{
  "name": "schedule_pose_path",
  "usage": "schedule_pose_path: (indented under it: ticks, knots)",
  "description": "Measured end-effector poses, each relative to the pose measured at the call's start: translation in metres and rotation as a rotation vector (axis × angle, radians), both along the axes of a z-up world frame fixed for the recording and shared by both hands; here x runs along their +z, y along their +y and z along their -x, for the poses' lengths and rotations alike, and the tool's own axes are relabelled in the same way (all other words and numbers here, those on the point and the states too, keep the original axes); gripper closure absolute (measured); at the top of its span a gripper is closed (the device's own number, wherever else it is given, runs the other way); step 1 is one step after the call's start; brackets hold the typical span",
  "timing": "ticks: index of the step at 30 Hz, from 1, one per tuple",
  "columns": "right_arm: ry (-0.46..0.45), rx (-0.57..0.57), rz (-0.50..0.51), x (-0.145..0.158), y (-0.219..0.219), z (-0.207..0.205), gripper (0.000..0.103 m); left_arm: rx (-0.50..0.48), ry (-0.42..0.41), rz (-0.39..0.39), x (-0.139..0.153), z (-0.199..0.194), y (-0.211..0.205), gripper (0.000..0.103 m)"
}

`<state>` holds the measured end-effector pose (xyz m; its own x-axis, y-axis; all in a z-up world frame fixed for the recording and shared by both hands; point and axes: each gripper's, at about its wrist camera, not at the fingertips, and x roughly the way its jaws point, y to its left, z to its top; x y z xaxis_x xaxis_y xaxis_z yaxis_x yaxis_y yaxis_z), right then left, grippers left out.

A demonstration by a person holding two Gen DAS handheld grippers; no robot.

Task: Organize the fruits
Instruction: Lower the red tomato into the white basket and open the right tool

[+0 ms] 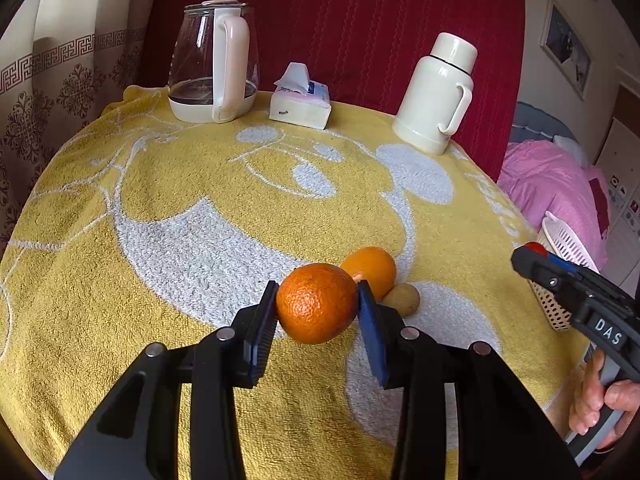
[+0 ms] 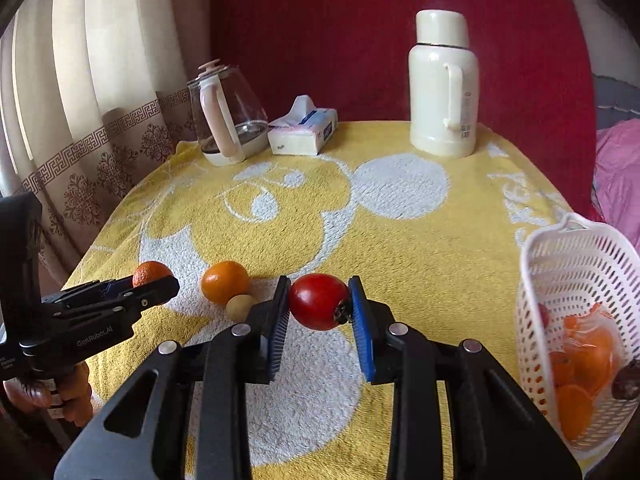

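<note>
Left gripper (image 1: 318,304) jaws clamp an orange (image 1: 316,302), frame centre, above the desk (image 1: 200,200). Right gripper (image 2: 320,304) jaws clamp a red fruit (image 2: 318,306), frame centre. Second orange (image 2: 224,282) and small tan fruit (image 2: 240,306) touch, left of it. Basket (image 2: 560,264) lower right holds oranges.

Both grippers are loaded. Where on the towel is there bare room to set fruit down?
Bare: the middle of the yellow towel, between the tissue pack, cream thermos and white basket. Crowded: around the loose orange and small tan fruit.
</note>
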<state>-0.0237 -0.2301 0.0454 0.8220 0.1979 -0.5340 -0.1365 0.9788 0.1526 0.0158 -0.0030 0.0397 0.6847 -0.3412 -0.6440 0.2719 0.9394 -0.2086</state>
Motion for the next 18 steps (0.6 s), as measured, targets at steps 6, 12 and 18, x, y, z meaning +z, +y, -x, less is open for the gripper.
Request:
schedule_pose_path:
  ticks: [6,12,18]
  knots:
    - [-0.068,-0.121,-0.014,0.018,-0.040,0.026,0.073,-0.009,-0.015,0.001,0.006,0.004,-0.006,0.064]
    - [-0.100,-0.238,-0.040,0.024,-0.083,0.050,0.073,-0.031,-0.031,-0.005,0.012,0.011,-0.018,0.064]
    - [-0.095,-0.316,-0.052,0.018,-0.116,0.068,0.073,-0.055,-0.049,-0.015,0.018,0.017,-0.032,0.064]
